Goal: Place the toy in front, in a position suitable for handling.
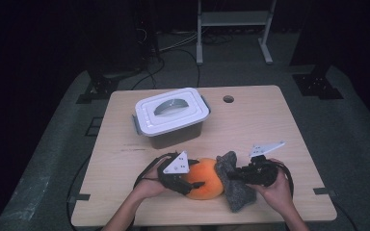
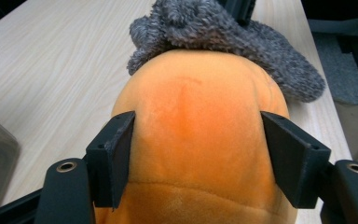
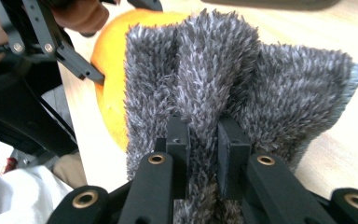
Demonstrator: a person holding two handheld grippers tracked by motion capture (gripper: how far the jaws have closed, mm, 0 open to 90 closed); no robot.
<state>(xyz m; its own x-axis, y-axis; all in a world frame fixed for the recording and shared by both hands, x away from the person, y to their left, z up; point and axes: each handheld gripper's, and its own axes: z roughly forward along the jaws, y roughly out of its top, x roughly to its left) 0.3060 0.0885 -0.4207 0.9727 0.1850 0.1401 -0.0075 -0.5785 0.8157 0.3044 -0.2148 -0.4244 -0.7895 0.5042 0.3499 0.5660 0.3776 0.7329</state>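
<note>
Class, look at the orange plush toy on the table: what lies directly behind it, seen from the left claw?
A grey fuzzy cloth lies against the far end of the orange plush toy, pinched by the right claw. The toy's far end is covered.

The plush toy (image 1: pixel 205 179) is a warm orange, deeper and almost reddish along its middle in the left gripper view, paler yellow-orange toward its lower edge. The fuzzy cloth (image 1: pixel 236 185) beside it is a mottled grey, dark at the roots of the pile with lighter, silvery tips (a thin blue-grey edge shows at one corner in the right gripper view). The box (image 1: pixel 173 119) has a white lid with a grey handle, grey side clips, and a smoky translucent brown-grey body. The table (image 1: pixel 270 120) is pale wood with a fine, light grain. Both grippers' jaws are matt black with small brass-coloured rings, and each gripper carries a light grey plate.
</note>
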